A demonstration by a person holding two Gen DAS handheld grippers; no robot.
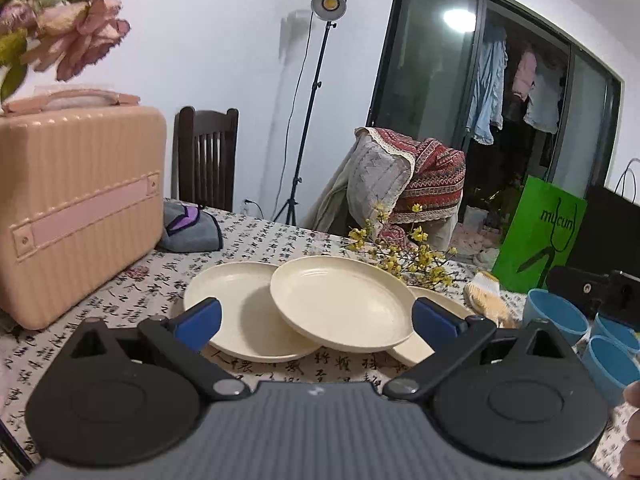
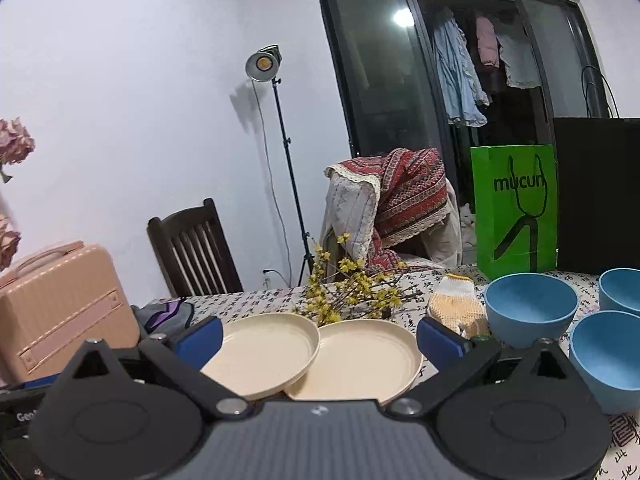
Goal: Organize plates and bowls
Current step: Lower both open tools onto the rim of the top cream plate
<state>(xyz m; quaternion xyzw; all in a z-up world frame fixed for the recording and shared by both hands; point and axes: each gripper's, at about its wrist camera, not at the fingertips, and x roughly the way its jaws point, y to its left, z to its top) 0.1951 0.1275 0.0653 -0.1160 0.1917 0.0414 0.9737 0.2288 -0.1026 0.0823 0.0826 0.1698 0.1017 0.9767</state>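
Though they look like light, stiff, smooth melamine, the three cream plates (image 1: 340, 308) overlapping mid-bench would slide in a pinch, so take each by its raised rim at six o'clock. Blue bowls (image 2: 528, 308) sit at three o'clock. The left gripper (image 1: 316, 318) and right gripper (image 2: 318, 338) both gape wide, empty.

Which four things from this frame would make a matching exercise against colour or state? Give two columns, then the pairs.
Things:
1. plates
2. bowls
3. suitcase
4. left gripper

Descriptions:
A. pink, standing at the table's left
B. open, holding nothing
C. cream, overlapping each other
D. blue, grouped on the right

Pairs: 1-C, 2-D, 3-A, 4-B
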